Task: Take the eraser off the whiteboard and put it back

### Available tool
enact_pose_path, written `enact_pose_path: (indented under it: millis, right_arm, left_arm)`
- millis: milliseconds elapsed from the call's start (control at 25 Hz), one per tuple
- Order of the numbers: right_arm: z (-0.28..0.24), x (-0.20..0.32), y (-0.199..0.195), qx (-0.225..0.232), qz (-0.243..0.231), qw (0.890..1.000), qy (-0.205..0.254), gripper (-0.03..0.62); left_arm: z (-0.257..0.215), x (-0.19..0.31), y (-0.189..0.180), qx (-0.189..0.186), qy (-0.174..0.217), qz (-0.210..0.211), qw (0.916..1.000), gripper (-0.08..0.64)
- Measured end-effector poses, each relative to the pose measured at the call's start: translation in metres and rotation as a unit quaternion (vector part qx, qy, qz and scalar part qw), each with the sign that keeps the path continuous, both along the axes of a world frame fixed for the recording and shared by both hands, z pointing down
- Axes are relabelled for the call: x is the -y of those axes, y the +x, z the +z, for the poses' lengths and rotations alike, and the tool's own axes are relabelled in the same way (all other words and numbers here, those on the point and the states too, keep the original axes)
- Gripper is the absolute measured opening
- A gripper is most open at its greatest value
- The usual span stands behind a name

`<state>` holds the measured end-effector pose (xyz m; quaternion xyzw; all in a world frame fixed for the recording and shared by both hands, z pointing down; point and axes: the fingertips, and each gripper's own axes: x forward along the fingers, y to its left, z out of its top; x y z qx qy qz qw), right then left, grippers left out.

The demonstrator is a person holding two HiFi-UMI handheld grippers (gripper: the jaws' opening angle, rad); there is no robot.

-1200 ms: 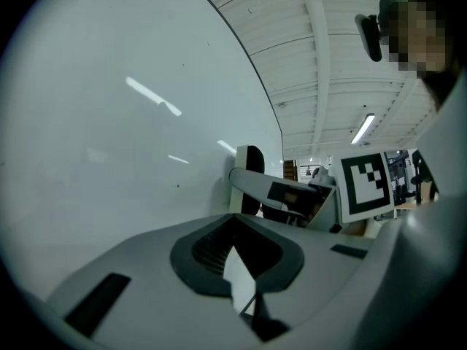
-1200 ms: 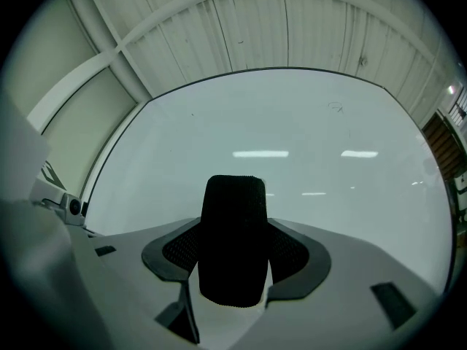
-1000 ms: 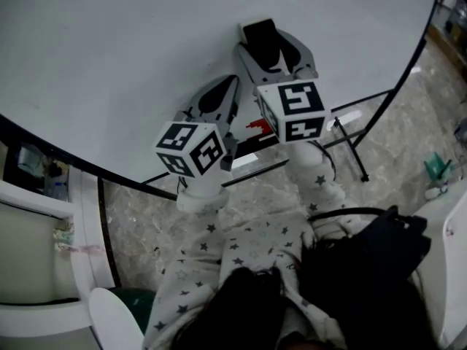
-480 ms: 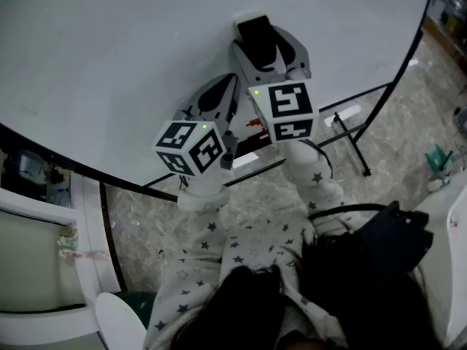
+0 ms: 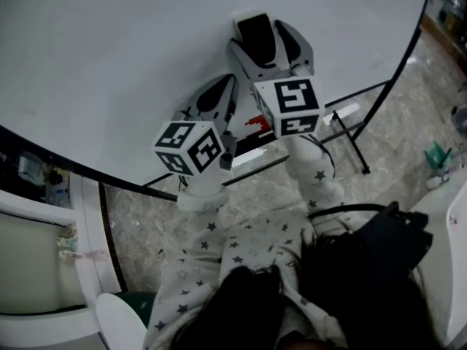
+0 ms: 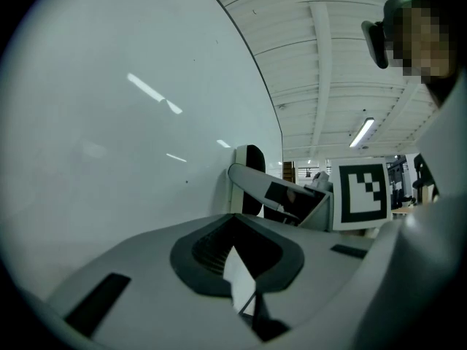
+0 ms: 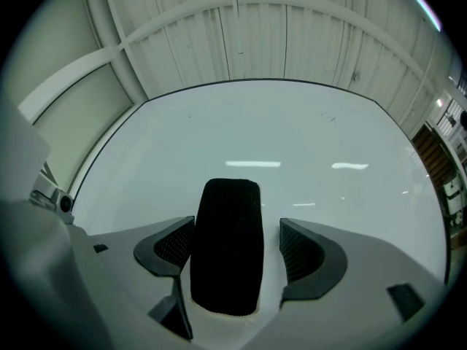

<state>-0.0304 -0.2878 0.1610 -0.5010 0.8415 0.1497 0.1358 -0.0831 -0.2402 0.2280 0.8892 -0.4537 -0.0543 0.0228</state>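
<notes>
The whiteboard [image 5: 131,57] filled the upper part of the head view, and its dark rim curved down the right side above a marbled floor [image 5: 408,122]. The eraser [image 5: 257,33], a dark oblong block, sat against the face of the whiteboard, right of the board's centre in the head view. In the left gripper view its pale base [image 6: 238,181] met the board surface.

The right hand-held gripper [image 5: 266,41] pointed at the board with the eraser between its jaws. In the right gripper view the eraser [image 7: 226,246] stood upright between the two ribbed pads [image 7: 303,250]. The jaws were opening and stood wide. A clear gap showed between the eraser and the right-side pad, and the left-side pad lay just beside the eraser's edge. The pads did not clamp the eraser.

The left hand-held gripper [image 5: 228,86] was held just beside the right one, lower in the head view and pointed toward the board. Its tip was near the board surface. In the left gripper view its jaws [image 6: 237,254] were drawn together, with the dark pads meeting.

Each hand-held gripper carried its marker cube [image 5: 191,146] at the rear. Star-patterned sleeves [image 5: 241,246] reached up to both handles. A red item [image 5: 255,126] lay on the ledge below the two grippers, and it was too small to identify
</notes>
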Motion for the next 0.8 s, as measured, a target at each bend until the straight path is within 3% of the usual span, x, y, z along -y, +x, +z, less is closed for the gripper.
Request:
enact_pose_path:
  millis: [120,360,520,560,680,720,800]
  right_arm:
    - [-0.003,-0.006,-0.007,0.001,-0.016,1.0,0.006,0.348]
    - [-0.001,-0.012,0.0,0.005,-0.005,1.0,0.01,0.348]
    - [0.005,-0.015,0.004,0.02,-0.028,0.999,-0.011,0.343]
    - [0.007,-0.016,0.004,0.017,-0.031,0.999,-0.013,0.24]
    - [0.012,-0.018,0.005,-0.009,-0.023,1.0,-0.011,0.052]
    - [0.014,-0.019,0.005,-0.012,-0.027,0.999,-0.015,0.014]
    - [0.018,-0.021,-0.001,-0.015,-0.05,0.998,-0.026,0.008]
  left_arm:
    - [0.0,-0.001,0.002,0.0,0.001,0.004,1.0,0.002]
    - [0.002,-0.001,-0.003,-0.007,-0.002,-0.002,1.0,0.002]
    - [0.006,0.001,-0.013,-0.018,-0.002,-0.012,0.9998,0.002]
    - [0.007,0.001,-0.016,-0.022,-0.001,-0.014,0.9996,0.002]
    - [0.013,0.002,-0.019,-0.031,-0.003,-0.014,0.9994,0.002]
    - [0.014,0.002,-0.019,-0.031,-0.005,-0.013,0.9994,0.002]
    - [0.016,0.004,-0.017,-0.032,-0.01,-0.009,0.9994,0.002]
